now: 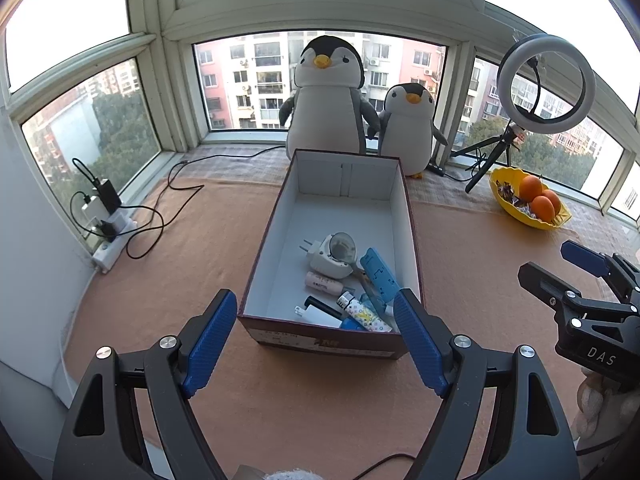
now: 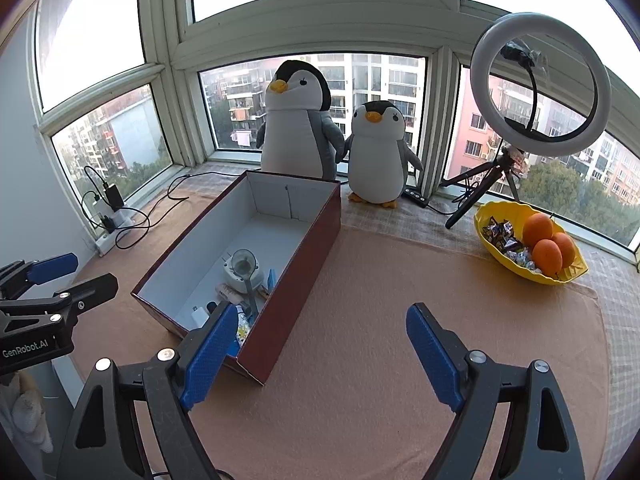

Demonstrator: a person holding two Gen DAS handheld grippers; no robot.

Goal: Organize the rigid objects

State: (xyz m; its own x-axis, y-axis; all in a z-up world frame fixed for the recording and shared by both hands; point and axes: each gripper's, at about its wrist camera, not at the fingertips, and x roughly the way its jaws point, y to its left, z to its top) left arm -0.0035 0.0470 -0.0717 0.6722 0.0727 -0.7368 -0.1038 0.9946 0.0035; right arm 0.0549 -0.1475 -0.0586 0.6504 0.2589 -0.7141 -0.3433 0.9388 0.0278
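In the left wrist view, the left gripper point(image 1: 316, 336) is wide open and holds nothing; the box point(image 1: 268, 236) stands at 12 o'clock just beyond its fingers. Inside, at the near end, lie a white plug point(image 1: 326, 258), a blue holder point(image 1: 380, 274) and a pink tube point(image 1: 324, 283). The right gripper point(image 1: 560, 264) at 3 o'clock also looks open.

In the right wrist view, the right gripper point(image 2: 320, 344) is wide open and empty over the orange cloth point(image 2: 380, 300), with the box point(image 2: 296, 268) at 11 o'clock and the yellow bowl point(image 2: 568, 274) at 2 o'clock. The small things inside are partly hidden, maybe a lighter among them

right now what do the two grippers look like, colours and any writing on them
Both are black plastic frames with silver screws and ribbed blue finger pads. The left gripper reads GenRobot.AI on its side; the right gripper reads DAS. A pale fuzzy glove or sleeve shows beneath each.
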